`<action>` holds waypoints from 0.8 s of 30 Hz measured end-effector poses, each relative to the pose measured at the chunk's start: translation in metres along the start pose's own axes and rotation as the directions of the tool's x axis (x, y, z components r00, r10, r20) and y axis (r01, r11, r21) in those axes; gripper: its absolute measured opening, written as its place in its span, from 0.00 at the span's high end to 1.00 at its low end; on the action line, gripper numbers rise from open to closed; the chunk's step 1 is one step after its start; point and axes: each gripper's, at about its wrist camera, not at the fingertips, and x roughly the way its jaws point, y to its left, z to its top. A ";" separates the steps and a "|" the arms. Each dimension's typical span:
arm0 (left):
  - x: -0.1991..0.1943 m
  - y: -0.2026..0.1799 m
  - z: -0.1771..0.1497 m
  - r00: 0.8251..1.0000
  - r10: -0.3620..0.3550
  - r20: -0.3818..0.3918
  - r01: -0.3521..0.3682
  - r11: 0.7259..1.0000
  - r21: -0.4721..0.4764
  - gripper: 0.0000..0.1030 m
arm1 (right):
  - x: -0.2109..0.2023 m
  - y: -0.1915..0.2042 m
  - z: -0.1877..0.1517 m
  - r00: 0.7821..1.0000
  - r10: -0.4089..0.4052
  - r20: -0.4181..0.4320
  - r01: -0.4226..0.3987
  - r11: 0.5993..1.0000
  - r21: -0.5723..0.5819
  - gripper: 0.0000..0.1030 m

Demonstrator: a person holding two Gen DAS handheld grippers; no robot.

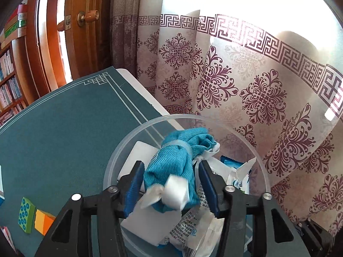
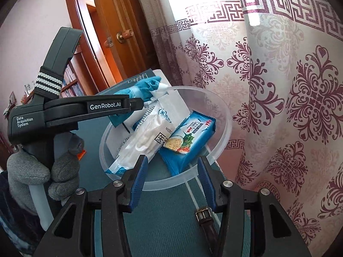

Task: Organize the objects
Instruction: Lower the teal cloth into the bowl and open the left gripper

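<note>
Left gripper (image 1: 170, 189) hangs over the clear plastic bowl (image 2: 223, 137) with its jaws parted, the rolled blue cloth (image 1: 171, 167) lying between the pads but not pressed by them, resting on top of the packets inside. In the bowl sit a white medical pack (image 2: 141, 141) and a blue cracker packet (image 2: 188, 139); the bowl stands on the green mat (image 1: 64, 128) just beside the patterned curtain (image 2: 278, 85). Right gripper (image 2: 171, 184) is at the bowl's near rim, fingers apart, gripping nothing; a gloved hand (image 2: 42, 171) holds the left tool, and a brown strap (image 2: 205, 224) lies on the mat.
</note>
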 end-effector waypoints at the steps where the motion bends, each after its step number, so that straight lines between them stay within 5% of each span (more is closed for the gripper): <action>1: -0.001 0.001 -0.001 1.000 0.004 0.009 -0.003 1.000 -0.007 0.28 | 0.000 0.000 0.000 1.000 0.000 0.000 0.000 1.000 0.001 0.52; 24: -0.053 0.031 -0.020 0.993 0.074 0.094 -0.067 0.995 -0.080 0.10 | -0.001 0.011 -0.006 1.000 0.003 -0.004 -0.003 1.000 -0.007 0.49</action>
